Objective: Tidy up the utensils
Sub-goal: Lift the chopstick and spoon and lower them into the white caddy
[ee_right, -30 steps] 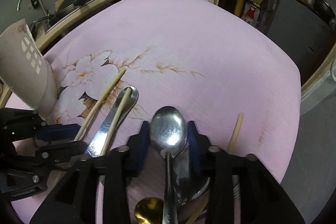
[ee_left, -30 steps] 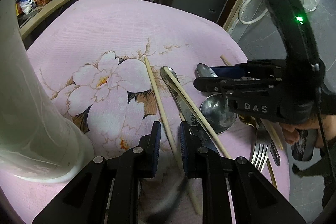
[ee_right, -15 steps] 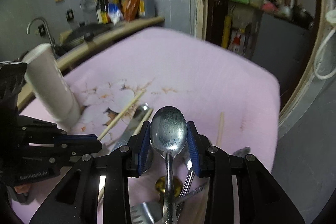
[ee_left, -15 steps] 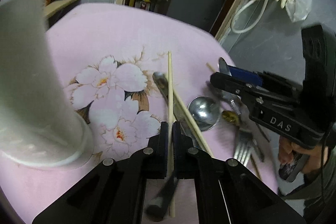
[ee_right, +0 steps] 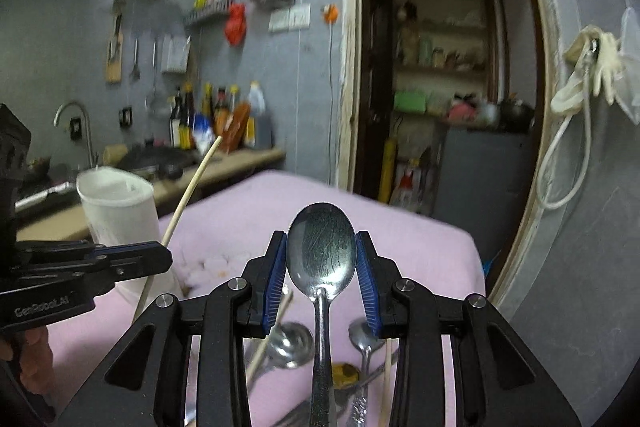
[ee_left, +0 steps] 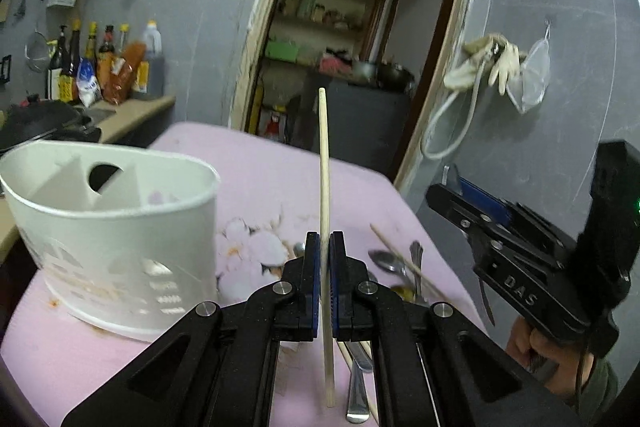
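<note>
- My left tool (ee_left: pixel 325 267) is clamped tight on a chopstick (ee_left: pixel 323 163), which stands nearly upright between the pads, most of its length above the grip and a shorter tail below.
- I judge the chopstick light, stiff and smooth. Held this far from its middle it could pivot or slide, so I would keep the squeeze firm.
- My right tool (ee_right: pixel 322 267) grips a metal spoon (ee_right: pixel 322 251) across the sides of its bowl, with the handle running back under the tool.
- The spoon's rounded, polished edges look slippery, and the hanging handle adds leverage. The neck would be a surer hold.
- The white utensil holder (ee_left: pixel 112 227) stands on the tabletop (ee_left: pixel 256 163) left of my left tool, open side up.
- More spoons and chopsticks (ee_right: pixel 296 347) lie below my right tool.
</note>
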`<state>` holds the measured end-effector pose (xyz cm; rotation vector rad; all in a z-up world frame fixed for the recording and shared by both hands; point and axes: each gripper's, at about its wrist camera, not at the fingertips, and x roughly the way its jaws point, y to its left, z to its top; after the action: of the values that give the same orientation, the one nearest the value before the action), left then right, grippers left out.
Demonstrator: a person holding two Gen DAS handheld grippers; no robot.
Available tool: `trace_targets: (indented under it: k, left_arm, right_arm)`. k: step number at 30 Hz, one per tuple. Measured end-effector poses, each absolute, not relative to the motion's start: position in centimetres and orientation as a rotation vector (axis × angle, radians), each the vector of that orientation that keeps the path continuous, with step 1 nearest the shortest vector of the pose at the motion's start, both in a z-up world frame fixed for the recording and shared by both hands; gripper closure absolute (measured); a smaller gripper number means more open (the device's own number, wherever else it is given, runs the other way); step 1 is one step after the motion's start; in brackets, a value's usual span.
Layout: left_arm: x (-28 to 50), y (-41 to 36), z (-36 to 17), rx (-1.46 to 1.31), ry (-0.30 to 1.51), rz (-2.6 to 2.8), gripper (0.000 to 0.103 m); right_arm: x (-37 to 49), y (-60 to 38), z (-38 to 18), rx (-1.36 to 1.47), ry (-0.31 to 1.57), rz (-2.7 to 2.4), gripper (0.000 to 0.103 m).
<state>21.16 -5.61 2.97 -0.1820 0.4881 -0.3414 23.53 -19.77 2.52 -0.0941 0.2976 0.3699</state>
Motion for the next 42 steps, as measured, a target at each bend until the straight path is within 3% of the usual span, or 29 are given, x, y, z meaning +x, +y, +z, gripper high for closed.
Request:
trace_targets:
  k: [21, 29, 42]
  left_arm:
    - [22.8, 10.8, 11.6, -0.260, 0.217, -0.108, 0.101]
    - [24.3, 16.8, 10.5, -0.360, 0.169, -0.087, 0.101]
    - [24.6, 15.2, 6.7, -0.309, 0.178, -0.080, 0.101]
  right_arm:
    - [25.9, -10.4, 10.6, 0.182, 0.013, 0.605, 0.072]
    - [28.9, -6.8, 9.3, 0.297, 0.027, 0.637, 0.072]
    - [29.2, -5.5, 6.3, 0.243, 0.035, 0.547, 0.071]
